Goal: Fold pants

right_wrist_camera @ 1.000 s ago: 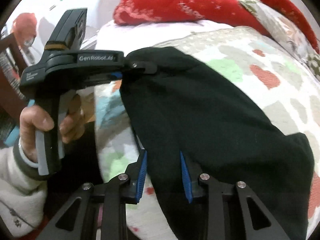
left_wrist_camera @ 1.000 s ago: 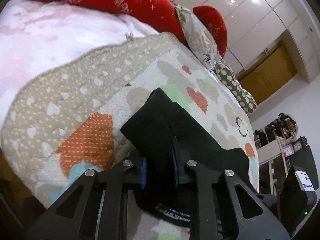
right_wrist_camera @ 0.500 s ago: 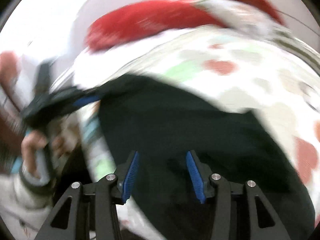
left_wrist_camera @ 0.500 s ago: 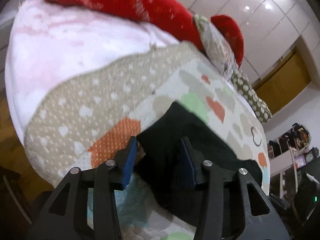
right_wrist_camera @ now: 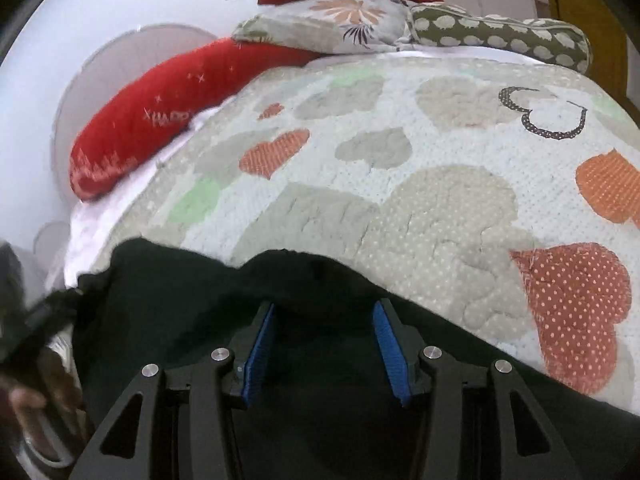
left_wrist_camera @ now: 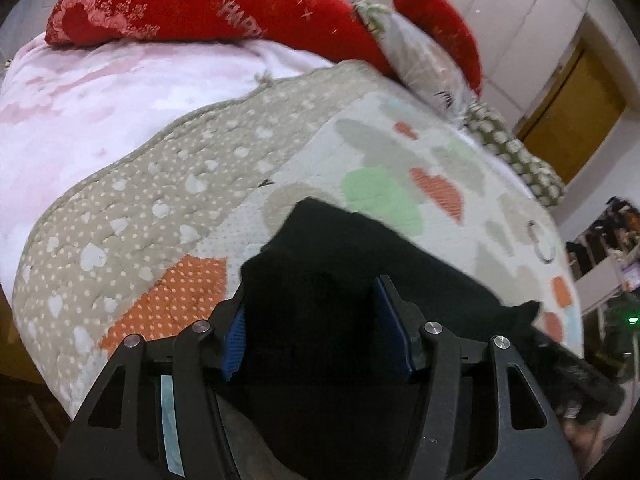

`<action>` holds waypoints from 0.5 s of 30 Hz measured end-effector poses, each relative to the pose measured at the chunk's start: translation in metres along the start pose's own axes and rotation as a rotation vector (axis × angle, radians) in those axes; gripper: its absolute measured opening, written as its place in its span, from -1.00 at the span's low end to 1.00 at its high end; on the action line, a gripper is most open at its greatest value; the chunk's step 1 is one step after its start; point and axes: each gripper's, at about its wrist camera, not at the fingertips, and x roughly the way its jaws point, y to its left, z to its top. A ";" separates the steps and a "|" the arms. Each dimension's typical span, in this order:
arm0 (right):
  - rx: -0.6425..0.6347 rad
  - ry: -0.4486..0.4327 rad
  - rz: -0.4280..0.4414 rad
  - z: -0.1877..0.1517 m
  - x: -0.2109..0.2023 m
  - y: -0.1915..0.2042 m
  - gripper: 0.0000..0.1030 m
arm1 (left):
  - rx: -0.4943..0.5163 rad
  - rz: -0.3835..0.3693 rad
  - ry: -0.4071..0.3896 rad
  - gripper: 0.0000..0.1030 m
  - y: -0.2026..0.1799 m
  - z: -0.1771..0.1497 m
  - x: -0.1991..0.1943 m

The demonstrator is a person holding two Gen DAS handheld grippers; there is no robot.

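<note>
Black, soft knit fabric fills the near field in both wrist views: the black pants (left_wrist_camera: 360,280) lie bunched on the near edge of the bed, on the heart-patterned quilt (left_wrist_camera: 192,208). My left claw (left_wrist_camera: 316,328) stands released, its blue pads spread wide with the cloth sitting between them but not pinched. My right claw (right_wrist_camera: 326,350) is likewise released, blue pads apart over a dark fold whose rumpled upper edge runs just ahead of the fingertips. In the right view, low at the left edge, I catch a blurred glimpse of the hand on the other handle.

Past the pants the quilt runs on bare, with orange, green and grey hearts, then the pale pink blanket (left_wrist_camera: 80,92). At the head of the bed lie the long red velvet pillow (left_wrist_camera: 192,4), a floral cushion (right_wrist_camera: 344,20) and an olive spotted bolster (right_wrist_camera: 500,32). White wardrobe doors (left_wrist_camera: 520,12) close the far side.

I judge a fold has just been laid and let go, so I am between grips. The next move calls for picking a clean edge at each side, closing both claws on single, matched layers, and lifting evenly; the bunched hem near the right claw looks likely to drag a wrinkle along
</note>
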 end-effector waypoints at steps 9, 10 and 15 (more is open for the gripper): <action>0.010 -0.111 -0.009 -0.030 -0.075 0.011 -0.02 | 0.003 -0.016 -0.055 0.10 0.002 -0.003 -0.041; 0.011 -0.122 -0.010 -0.037 -0.083 0.012 0.00 | 0.015 -0.019 -0.058 0.10 -0.002 -0.004 -0.045; 0.042 -0.110 -0.036 -0.066 -0.097 0.005 0.09 | 0.093 -0.028 -0.095 0.15 -0.026 -0.013 -0.068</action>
